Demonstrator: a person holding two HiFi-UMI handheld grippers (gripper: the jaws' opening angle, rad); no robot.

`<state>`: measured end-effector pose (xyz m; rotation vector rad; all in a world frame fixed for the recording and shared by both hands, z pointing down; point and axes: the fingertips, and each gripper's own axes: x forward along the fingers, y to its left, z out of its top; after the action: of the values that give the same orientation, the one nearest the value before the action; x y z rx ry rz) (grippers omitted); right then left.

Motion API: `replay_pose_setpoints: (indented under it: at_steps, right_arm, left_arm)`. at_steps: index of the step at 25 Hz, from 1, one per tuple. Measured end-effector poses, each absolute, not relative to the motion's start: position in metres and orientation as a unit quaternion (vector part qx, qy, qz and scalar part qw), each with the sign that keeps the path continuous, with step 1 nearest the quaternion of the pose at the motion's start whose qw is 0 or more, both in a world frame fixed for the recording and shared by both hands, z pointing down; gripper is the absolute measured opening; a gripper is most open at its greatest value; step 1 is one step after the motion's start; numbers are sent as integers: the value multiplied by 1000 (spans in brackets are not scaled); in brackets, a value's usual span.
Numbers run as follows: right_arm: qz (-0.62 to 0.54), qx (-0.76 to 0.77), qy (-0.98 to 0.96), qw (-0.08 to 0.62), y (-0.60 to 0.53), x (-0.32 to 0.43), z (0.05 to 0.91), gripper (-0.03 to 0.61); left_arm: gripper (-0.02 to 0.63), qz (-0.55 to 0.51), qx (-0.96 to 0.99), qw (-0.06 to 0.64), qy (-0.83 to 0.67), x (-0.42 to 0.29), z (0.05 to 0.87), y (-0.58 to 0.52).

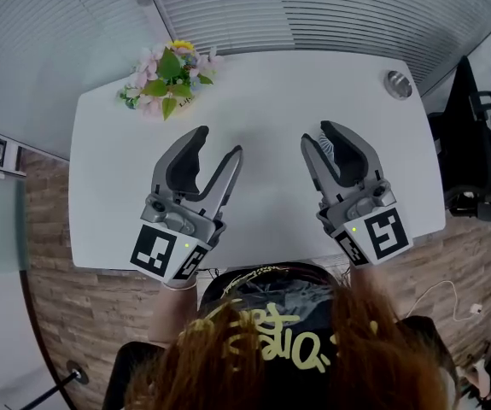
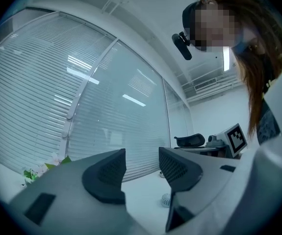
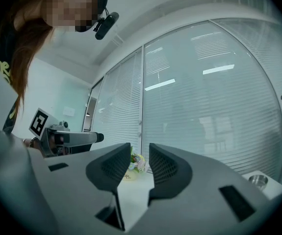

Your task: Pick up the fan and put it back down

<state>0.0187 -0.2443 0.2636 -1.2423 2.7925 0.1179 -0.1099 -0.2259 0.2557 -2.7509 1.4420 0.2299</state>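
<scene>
Left gripper (image 1: pixel 219 141) and right gripper (image 1: pixel 316 133) hover, fingers parted and empty; the fan (image 2: pixel 166 199) below the right fingers looks light, so pinch its rim.

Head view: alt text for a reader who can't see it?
The left gripper and right gripper hover open and empty over a white table; a small fan shows beneath the right one, a flower bouquet at far left.

The table (image 1: pixel 271 84) is smooth, matt white; the small dish (image 1: pixel 398 84) on it seems polished metal.
</scene>
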Motion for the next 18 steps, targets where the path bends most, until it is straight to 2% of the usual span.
replay_pose_setpoints:
  at_steps: [2,5,11,14,18]
  right_arm:
    - [37,-408,911,44,-244,19,263,88]
    - [34,-407,911,53,-242,18,260,47]
    - [33,-398,916,44,-237,10,267,18]
    - [32,-397,916,42,-236,6,270,4]
    - [34,-398,916,41,-233,3,270,3]
  left_arm:
    - [166,74,-881,11,467,-111,257,-226]
    - [103,72,-879,8,472,-113,258,-226]
    - [17,69,-878,6,474,-113,262,-223]
    - [-8,70,-879,4,471,-113,263,-221]
    - [-8,72,-882,3,465,-113,263,-219]
